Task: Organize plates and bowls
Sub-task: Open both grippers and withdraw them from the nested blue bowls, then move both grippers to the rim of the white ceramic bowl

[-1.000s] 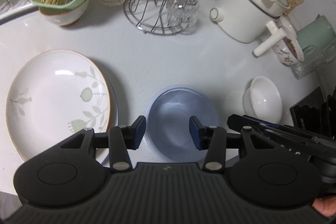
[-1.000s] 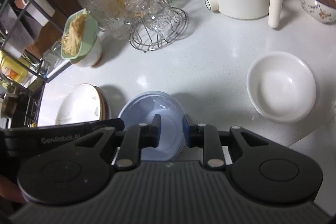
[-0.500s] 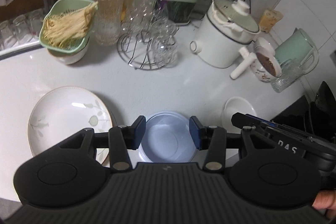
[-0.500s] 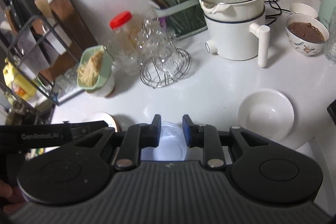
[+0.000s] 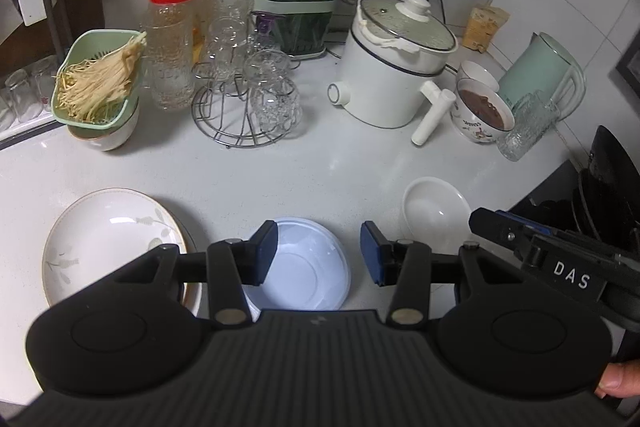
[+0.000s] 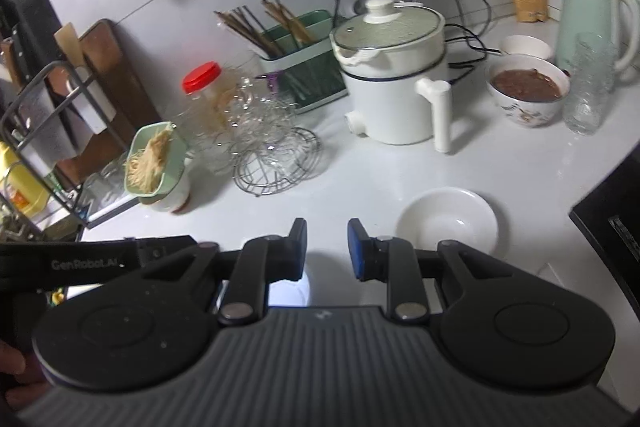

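Pale blue bowl (image 5: 298, 269) round, shallow, empty on counter; left gripper (image 5: 318, 253), right gripper (image 6: 327, 247) both parted, empty

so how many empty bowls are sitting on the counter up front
2: a pale blue bowl just past the left gripper, beside the leaf plate, and a white bowl to its right. Others may be hidden under the grippers.
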`<action>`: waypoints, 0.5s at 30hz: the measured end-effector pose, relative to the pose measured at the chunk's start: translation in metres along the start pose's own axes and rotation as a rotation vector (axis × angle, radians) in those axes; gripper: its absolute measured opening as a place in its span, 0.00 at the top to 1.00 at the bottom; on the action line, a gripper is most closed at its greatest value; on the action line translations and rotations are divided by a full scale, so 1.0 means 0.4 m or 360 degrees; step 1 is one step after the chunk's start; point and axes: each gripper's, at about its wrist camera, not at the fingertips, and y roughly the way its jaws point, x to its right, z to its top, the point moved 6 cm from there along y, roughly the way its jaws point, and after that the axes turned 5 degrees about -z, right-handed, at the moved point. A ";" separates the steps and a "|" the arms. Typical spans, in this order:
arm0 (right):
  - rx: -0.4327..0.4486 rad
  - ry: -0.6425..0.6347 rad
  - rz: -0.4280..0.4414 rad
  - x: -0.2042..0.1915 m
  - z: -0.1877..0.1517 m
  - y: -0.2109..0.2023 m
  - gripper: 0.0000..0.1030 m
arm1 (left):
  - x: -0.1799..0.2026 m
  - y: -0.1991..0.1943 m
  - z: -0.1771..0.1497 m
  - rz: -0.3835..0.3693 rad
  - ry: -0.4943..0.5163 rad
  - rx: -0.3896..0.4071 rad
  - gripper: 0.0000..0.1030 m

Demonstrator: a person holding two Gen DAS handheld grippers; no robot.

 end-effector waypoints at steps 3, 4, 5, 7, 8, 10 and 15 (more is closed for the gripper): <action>0.0031 0.0034 -0.0026 0.013 -0.009 -0.019 0.74 | 0.014 -0.004 -0.002 -0.0019 0.0049 0.0007 0.50; 0.0037 0.0035 -0.0042 0.016 -0.012 -0.023 0.74 | 0.015 -0.003 -0.003 -0.0036 0.0052 0.0006 0.50; 0.0044 0.0037 -0.0062 0.018 -0.012 -0.027 0.74 | 0.016 -0.001 -0.003 -0.0055 0.0049 0.0003 0.50; 0.0067 0.0057 -0.0095 0.025 -0.013 -0.035 0.74 | 0.016 0.009 -0.005 -0.0089 0.0051 -0.0010 0.50; 0.0075 0.0072 -0.0114 0.028 -0.015 -0.038 0.74 | 0.016 0.014 -0.007 -0.0102 0.0061 -0.0018 0.50; 0.0083 0.0108 -0.0158 0.031 -0.019 -0.041 0.74 | 0.014 0.019 -0.010 -0.0129 0.0085 -0.0026 0.50; 0.0114 0.0215 -0.0262 0.035 -0.029 -0.055 0.74 | 0.011 0.015 -0.017 -0.0251 0.0144 -0.0042 0.49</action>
